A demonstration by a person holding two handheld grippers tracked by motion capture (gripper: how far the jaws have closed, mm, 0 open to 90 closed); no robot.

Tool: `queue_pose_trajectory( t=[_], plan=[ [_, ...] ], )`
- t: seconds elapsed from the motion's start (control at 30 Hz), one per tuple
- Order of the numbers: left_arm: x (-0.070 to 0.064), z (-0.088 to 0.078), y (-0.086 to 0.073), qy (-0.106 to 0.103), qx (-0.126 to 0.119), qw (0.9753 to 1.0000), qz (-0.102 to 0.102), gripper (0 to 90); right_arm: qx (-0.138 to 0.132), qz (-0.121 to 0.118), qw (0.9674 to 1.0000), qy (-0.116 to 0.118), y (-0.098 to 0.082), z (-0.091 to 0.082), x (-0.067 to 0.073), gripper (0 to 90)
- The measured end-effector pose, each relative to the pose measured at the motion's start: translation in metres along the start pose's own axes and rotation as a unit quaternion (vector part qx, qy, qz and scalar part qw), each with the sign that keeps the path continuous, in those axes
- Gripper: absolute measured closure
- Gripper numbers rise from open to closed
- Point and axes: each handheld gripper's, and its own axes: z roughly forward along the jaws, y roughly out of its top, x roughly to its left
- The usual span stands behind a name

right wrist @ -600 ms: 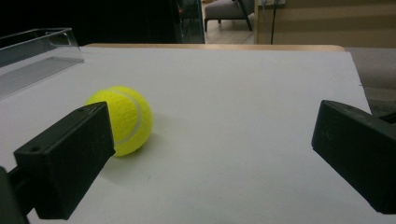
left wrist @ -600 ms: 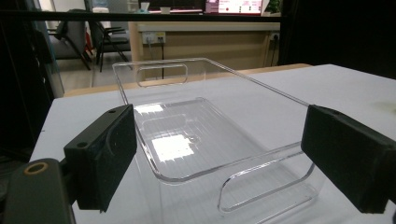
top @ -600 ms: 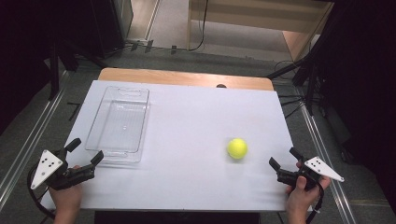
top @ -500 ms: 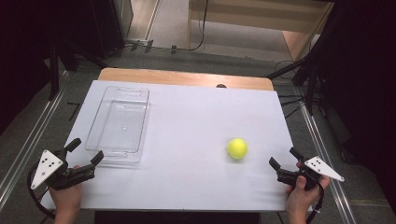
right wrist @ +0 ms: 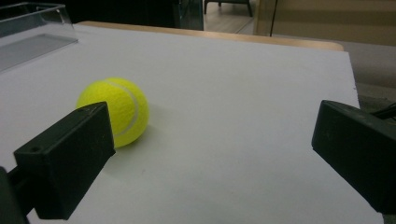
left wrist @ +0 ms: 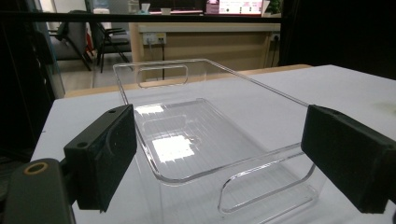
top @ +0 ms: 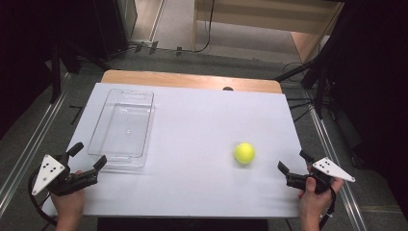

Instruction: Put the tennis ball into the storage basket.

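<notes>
A yellow tennis ball (top: 244, 153) lies on the white table (top: 202, 125), right of centre; it also sits close ahead in the right gripper view (right wrist: 116, 111), just beyond the left jaw. My right gripper (top: 294, 161) stands open near the table's right front corner, a short way right of the ball, nothing between its jaws. A clear plastic tray (top: 122, 127), empty, lies at the left. My left gripper (top: 88, 154) is open at the tray's near end, and the tray's near wall (left wrist: 233, 172) spans the gap between the jaws without touching them.
A wooden strip (top: 192, 80) borders the table's far edge. Dark stands and cables flank both sides on the floor. White table surface stretches between tray and ball.
</notes>
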Motion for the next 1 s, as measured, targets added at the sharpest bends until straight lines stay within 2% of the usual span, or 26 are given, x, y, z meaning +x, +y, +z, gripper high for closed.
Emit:
queue_pose_trajectory(
  t=[0.13,0.33,0.67,1.0],
  plan=[
    [0.000,0.001,0.000,-0.001,-0.001,1.0000,0.001,11.1,0.017,-0.007,0.9998,0.007,0.005,0.002,0.002,0.0],
    [0.000,0.000,0.000,-0.001,-0.004,1.0000,-0.001,11.1,0.026,-0.012,0.9994,0.020,0.013,0.005,0.006,0.0],
    [-0.001,0.001,0.000,0.000,-0.003,1.0000,0.001,11.1,0.054,-0.037,0.9968,0.046,0.025,0.014,0.014,0.0],
    [-0.001,0.001,0.000,0.000,-0.003,1.0000,0.002,11.1,0.082,-0.046,0.9933,0.067,0.032,0.024,0.022,0.0]
  ],
)
